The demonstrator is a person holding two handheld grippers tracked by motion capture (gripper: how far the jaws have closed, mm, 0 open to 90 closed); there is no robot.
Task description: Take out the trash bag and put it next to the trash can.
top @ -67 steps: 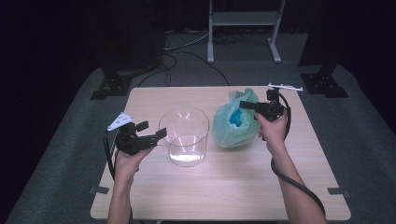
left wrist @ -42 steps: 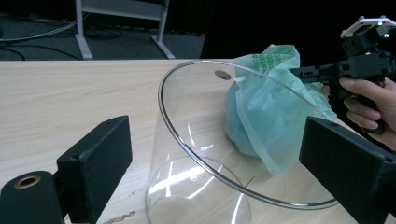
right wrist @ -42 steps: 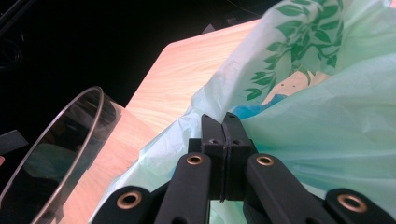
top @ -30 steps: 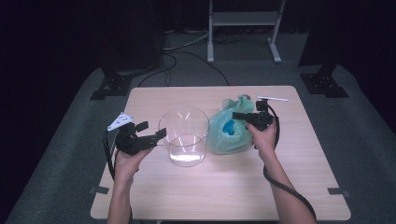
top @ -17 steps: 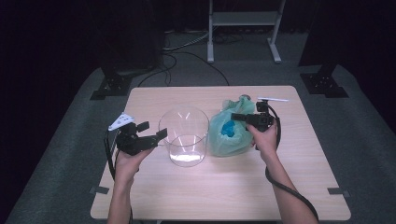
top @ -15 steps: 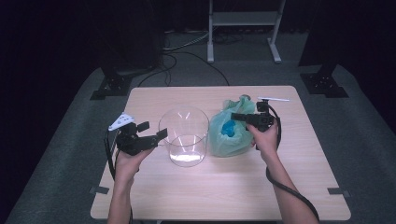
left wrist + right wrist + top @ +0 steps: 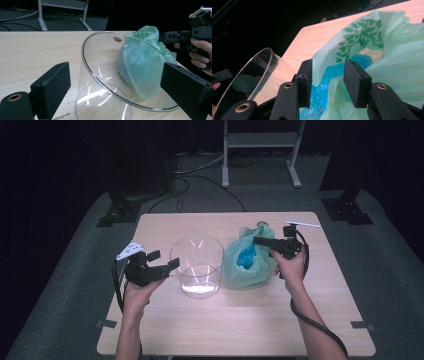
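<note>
Sitting mid-table: clear bowl [image 7: 196,266], green bag [image 7: 248,260] just right of it. Left gripper [image 7: 162,264] waiting beside bowl, jaws wide, empty. Right gripper [image 7: 261,241] hanging over bag mouth, jaws just opening, half-wide, gripping nothing. Probably going for blue item [image 7: 352,62] inside: needing lower, deeper reach.

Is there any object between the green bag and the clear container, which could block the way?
Nothing visible does. The green bag sits right beside the clear container on the table, with no object between them. The right gripper is open at the bag's mouth.
</note>
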